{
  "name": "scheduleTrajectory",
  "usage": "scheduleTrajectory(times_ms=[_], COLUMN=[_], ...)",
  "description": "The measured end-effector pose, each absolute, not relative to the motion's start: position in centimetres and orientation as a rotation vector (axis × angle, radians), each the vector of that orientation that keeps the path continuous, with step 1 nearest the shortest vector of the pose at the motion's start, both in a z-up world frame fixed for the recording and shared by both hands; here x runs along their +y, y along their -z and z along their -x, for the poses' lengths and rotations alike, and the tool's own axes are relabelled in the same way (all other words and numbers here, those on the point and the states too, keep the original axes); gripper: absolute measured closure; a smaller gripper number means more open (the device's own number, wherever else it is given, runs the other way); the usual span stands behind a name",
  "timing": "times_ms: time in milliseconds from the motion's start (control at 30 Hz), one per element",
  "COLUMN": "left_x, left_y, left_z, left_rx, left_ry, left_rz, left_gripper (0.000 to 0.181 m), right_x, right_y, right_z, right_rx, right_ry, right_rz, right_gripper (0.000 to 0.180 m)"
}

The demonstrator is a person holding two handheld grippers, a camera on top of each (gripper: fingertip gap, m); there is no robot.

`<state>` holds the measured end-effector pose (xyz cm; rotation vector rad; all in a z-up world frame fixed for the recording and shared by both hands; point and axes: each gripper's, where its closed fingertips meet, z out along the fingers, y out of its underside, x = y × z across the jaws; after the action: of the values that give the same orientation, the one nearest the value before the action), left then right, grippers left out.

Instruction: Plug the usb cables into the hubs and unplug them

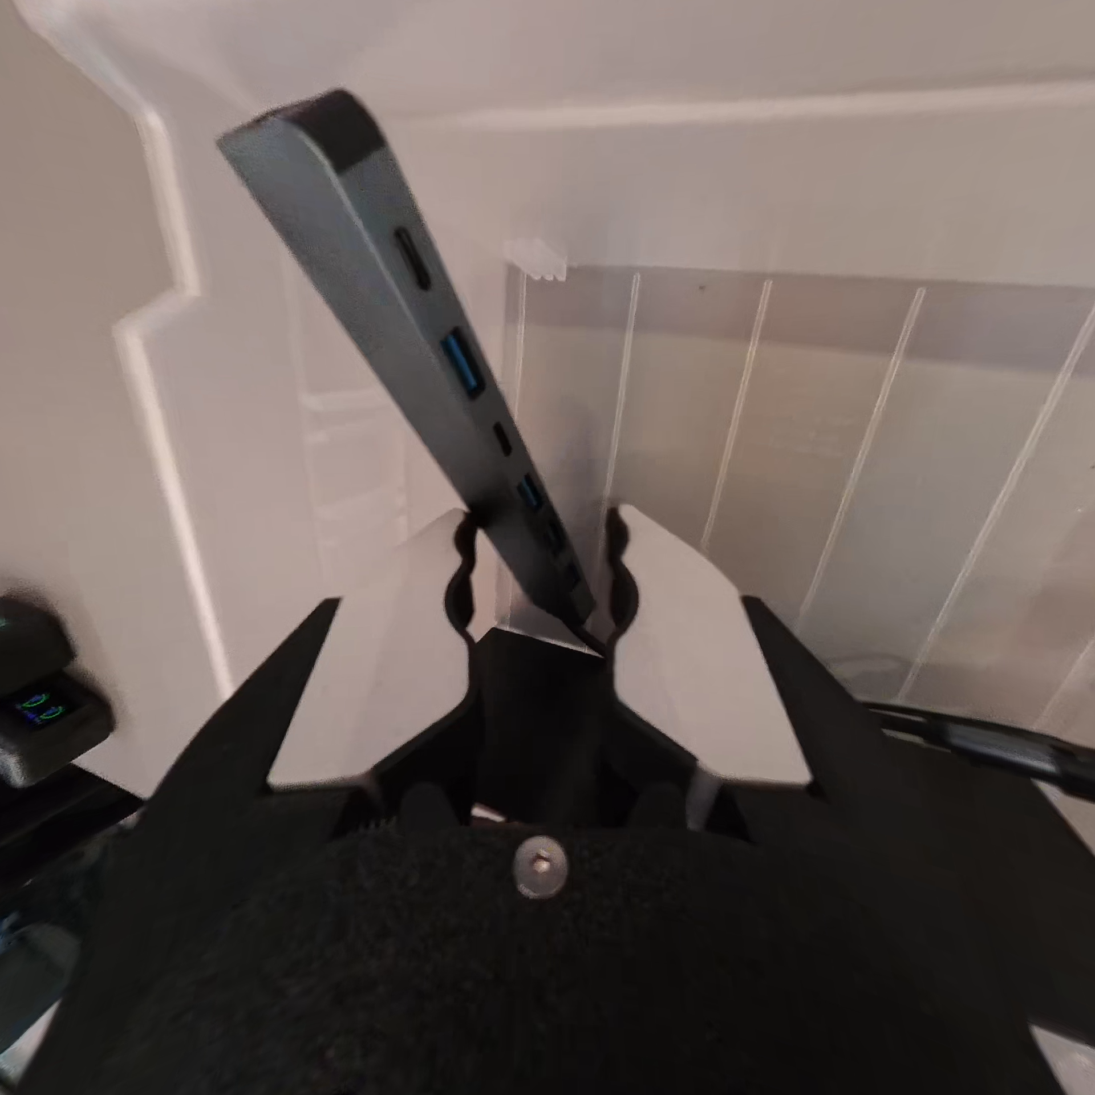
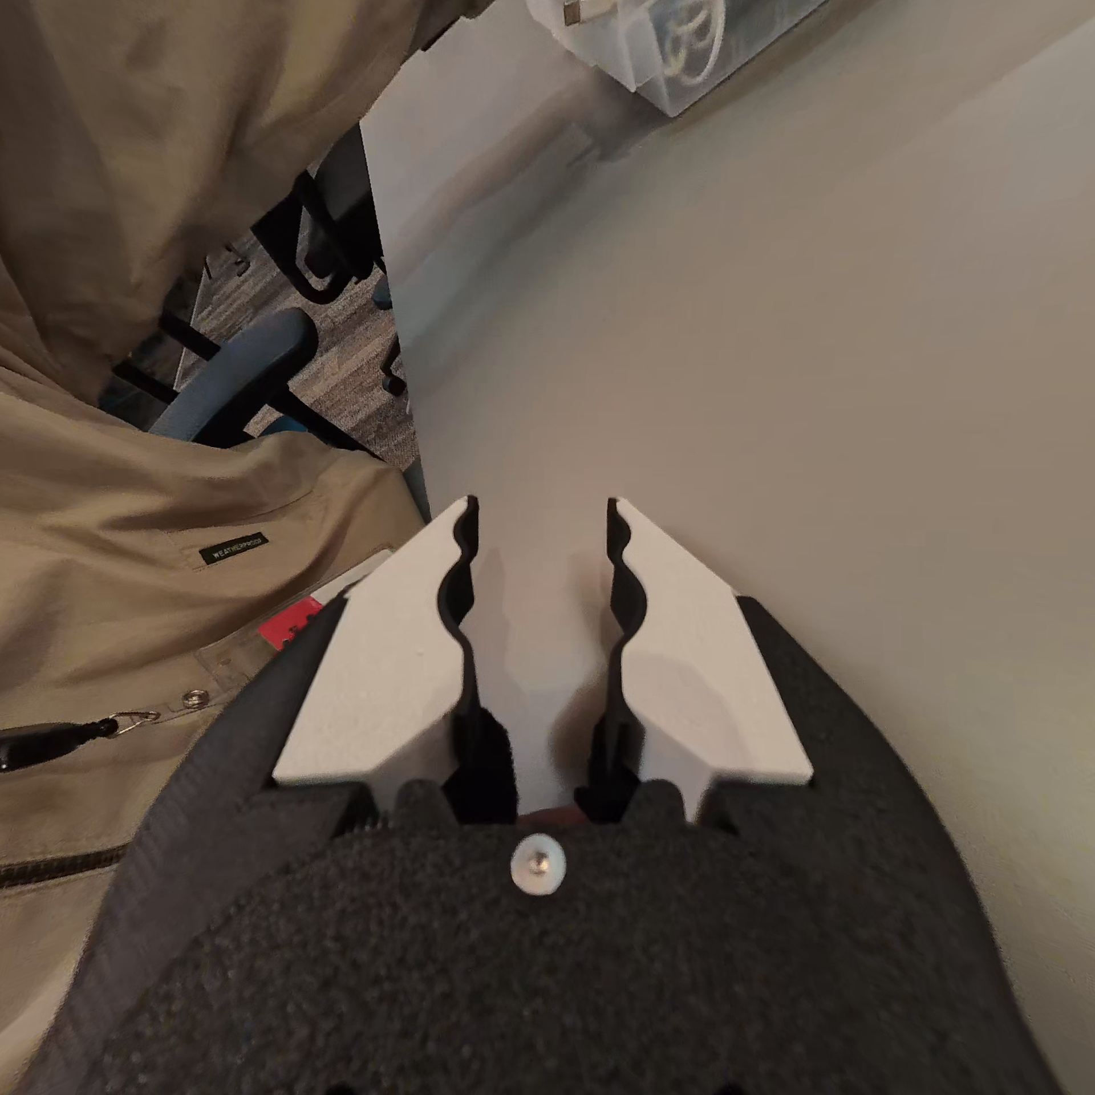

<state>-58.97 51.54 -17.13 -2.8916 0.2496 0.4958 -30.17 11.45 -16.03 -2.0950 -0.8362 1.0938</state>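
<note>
Up close in the left wrist view, the left gripper has its white, wavy-edged fingers spread apart, and a slim grey metal USB hub with a black end cap stands tilted between them. The hub's lower end sits in the gap; it seems to rest near the left finger's tip, though whether either finger actually presses it I cannot tell. Its narrow side faces the camera, showing a row of ports, two of them blue. A thin dark cable leaves the hub's bottom end. Behind it stands a clear acrylic organiser with upright dividers, set on the white table. A second grey plug on a black cable lies low at the right edge. At the far left sits a black device with a small lit screen.

In the right wrist view, the right gripper hangs over the bare white table with its fingers apart and nothing between them. A person's tan jacket fills the left side, and a translucent plastic box sits at the table's far end.
</note>
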Motion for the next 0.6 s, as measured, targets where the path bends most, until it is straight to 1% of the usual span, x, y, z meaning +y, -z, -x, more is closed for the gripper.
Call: scheduleTrajectory(times_ms=[33, 200, 267, 333, 467, 600], left_x=[51.7, 51.8, 52.0, 52.2, 51.9, 50.9], left_y=[17.0, 16.5, 15.3, 13.8, 10.3, 3.3], left_z=[59.3, 59.1, 58.6, 57.6, 56.7, 53.1], left_rx=[0.253, 0.305, 0.373, 0.475, 0.623, 0.786], left_ry=[-0.516, -0.419, -0.360, -0.296, -0.336, -0.328], left_rz=[2.890, 2.850, 2.772, 2.662, 2.470, 2.183], left_gripper=[0.150, 0.152, 0.162, 0.165, 0.167, 0.169], right_x=[11.4, 11.3, 11.4, 11.5, 11.8, 12.4], right_y=[16.1, 16.2, 16.1, 15.8, 15.3, 14.5], right_z=[30.2, 30.2, 30.0, 29.9, 29.8, 29.7], right_rx=[-0.844, -0.852, -0.843, -0.831, -0.802, -0.765], right_ry=[-1.092, -1.100, -1.099, -1.105, -1.113, -1.117], right_rz=[2.096, 2.098, 2.094, 2.084, 2.066, 2.031], right_gripper=[0.136, 0.137, 0.137, 0.137, 0.137, 0.137])
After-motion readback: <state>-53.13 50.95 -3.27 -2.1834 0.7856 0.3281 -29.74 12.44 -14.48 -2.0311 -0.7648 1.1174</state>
